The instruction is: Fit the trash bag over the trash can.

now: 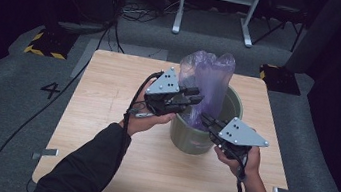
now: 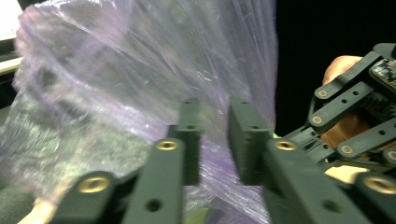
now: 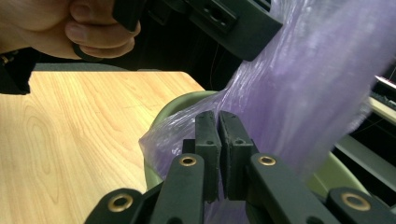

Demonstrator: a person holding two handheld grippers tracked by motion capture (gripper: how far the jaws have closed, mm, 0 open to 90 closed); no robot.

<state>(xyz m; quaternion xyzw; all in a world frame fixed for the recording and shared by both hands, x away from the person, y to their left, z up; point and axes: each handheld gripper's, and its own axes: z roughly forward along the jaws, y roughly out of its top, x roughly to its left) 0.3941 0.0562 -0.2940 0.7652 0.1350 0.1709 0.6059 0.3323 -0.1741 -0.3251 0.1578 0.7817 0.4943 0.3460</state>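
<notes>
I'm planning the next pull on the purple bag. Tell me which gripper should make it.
Probably the right gripper: its jaws look pinched on the purple bag above the green bin. The left gripper is open beside the film.

A translucent purple plastic bag (image 1: 209, 84) is standing crumpled and upright inside the green bin (image 1: 233, 107), bunching high above the bin's rim.

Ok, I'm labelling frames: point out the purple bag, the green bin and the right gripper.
purple bag (image 1: 210, 76): high view, its bunched upper part.
green bin (image 1: 192, 140): high view, its front wall.
right gripper (image 3: 218, 126): right gripper view, between its fingertips.
</notes>
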